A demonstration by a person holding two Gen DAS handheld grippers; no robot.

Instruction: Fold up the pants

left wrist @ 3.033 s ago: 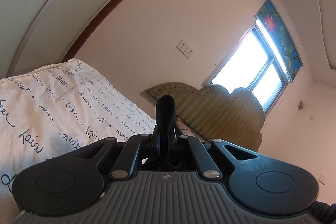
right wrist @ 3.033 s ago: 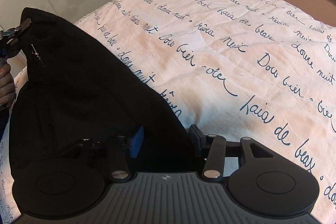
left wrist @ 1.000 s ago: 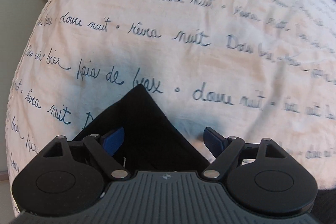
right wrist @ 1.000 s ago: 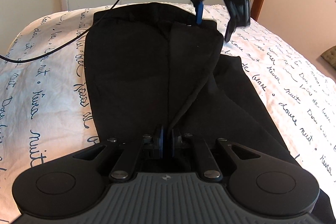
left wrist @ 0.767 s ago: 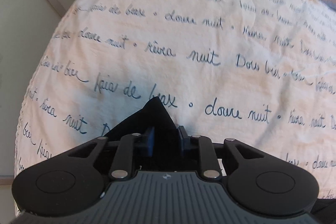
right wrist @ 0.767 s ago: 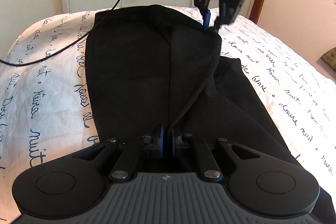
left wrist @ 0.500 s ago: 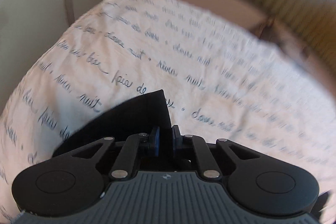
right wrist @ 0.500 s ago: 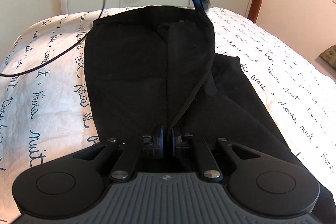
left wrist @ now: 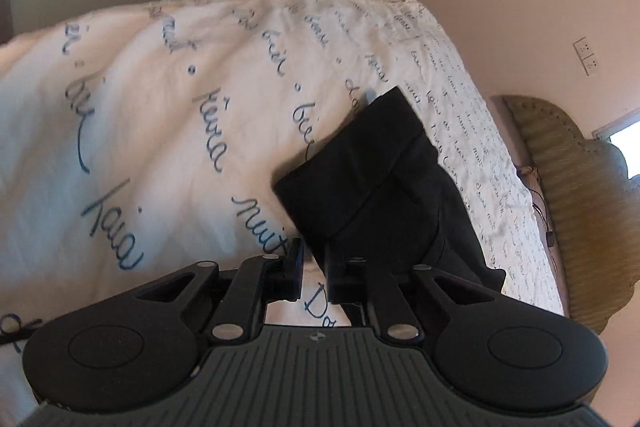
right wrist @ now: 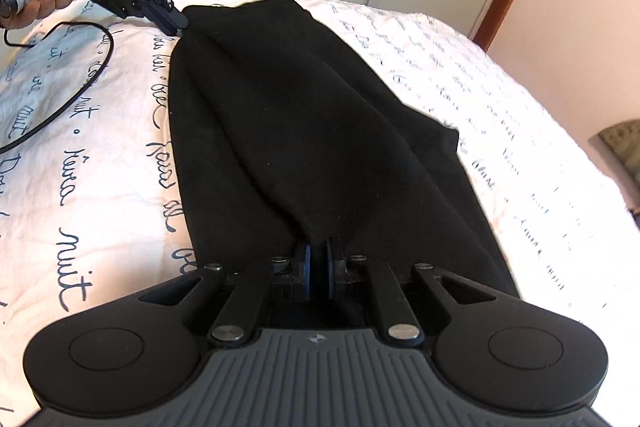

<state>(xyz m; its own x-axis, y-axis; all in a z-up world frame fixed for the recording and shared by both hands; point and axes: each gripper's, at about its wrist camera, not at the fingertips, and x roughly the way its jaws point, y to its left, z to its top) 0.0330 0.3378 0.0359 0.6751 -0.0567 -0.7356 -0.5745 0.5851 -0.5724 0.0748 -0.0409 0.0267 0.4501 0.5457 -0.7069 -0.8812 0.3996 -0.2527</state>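
Clamping black pants (right wrist: 304, 115), both the left hand-held gripper (right wrist: 176, 25) and right hand-held gripper (right wrist: 318, 269).

Black pants (right wrist: 320, 131), doubled lengthwise, stretched across the bedspread (right wrist: 100, 155)

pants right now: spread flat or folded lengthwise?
Folded lengthwise: the black pants form one long doubled strip on the bedspread, with the left gripper and right gripper each pinching an end.

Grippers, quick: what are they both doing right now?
Left gripper: closed, pinching a corner of the black pants.
Right gripper: closed, pinching the pants.
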